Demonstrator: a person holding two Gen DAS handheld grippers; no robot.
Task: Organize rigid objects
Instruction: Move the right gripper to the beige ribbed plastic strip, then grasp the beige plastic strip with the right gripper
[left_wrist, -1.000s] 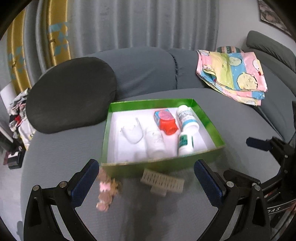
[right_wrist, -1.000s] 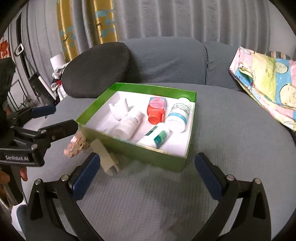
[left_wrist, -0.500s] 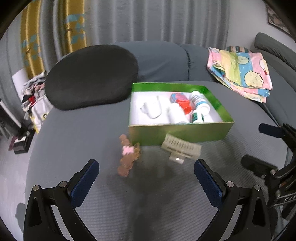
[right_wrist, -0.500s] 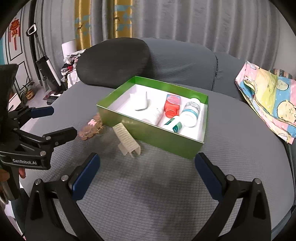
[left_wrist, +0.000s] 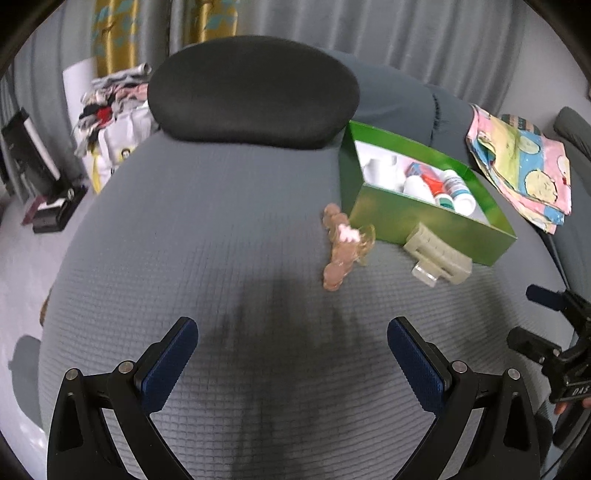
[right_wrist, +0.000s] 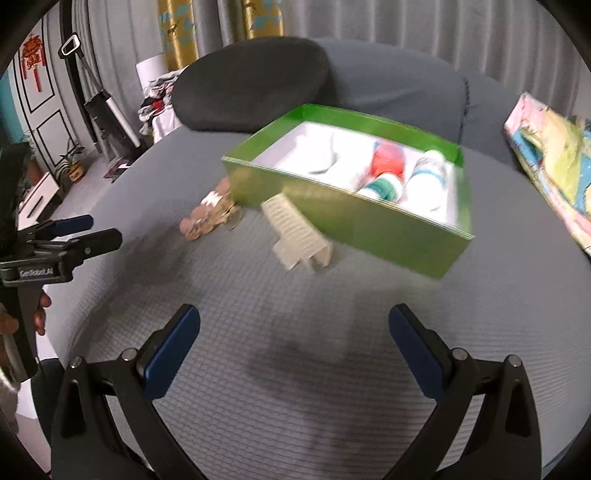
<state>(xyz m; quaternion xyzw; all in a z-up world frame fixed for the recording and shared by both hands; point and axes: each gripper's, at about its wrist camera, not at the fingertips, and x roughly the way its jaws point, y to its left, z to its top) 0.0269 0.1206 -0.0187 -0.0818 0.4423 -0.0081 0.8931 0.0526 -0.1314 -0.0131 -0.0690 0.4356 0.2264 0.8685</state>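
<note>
Left gripper (left_wrist: 291, 356) and right gripper (right_wrist: 293, 341): both spread wide, holding nothing, over grey cushion (left_wrist: 207, 236). Farther: brown hair clip (left_wrist: 341, 245) left, beige claw clip (left_wrist: 437, 254) right, both just beside near wall of green box (left_wrist: 424, 225) w/ bottles (left_wrist: 456, 188) inside.

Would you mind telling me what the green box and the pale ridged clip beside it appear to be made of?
The green box looks like glossy coated cardboard: thin folded walls, soft sheen, white lining. The pale ridged clip seems translucent hard plastic, judging by its moulded teeth; motion blur leaves this uncertain.
</note>
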